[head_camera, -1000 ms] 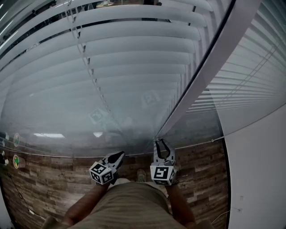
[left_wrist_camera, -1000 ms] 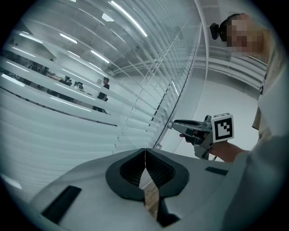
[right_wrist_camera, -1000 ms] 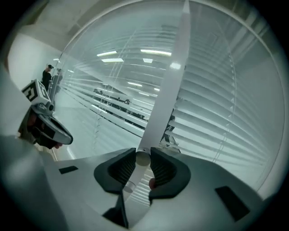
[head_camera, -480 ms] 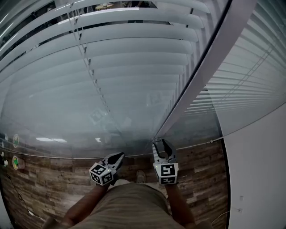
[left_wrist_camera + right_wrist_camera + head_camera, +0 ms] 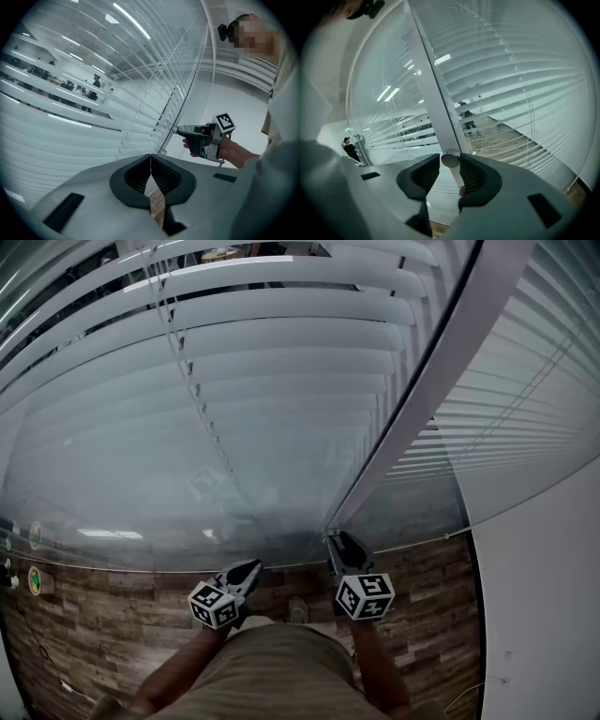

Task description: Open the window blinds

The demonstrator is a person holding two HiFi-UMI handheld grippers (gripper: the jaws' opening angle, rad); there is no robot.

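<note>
White slatted blinds hang behind a glass pane, their slats partly tilted. A pale window post divides them from a second pane of blinds. At the post's foot a small round white knob sits between the jaws of my right gripper; they have just been closing and press on it. That right gripper points at the post and also shows from the side. My left gripper hangs shut and empty, back from the glass.
A lift cord runs down through the slats. Wood-plank floor lies below the glass. A white wall closes off the right side. My own legs fill the bottom middle. Round stickers sit on the glass at far left.
The right gripper has rolled about its own axis, so its marker cube now sits further right and tilted. Its jaws stay around the knob. The left gripper has not moved.
</note>
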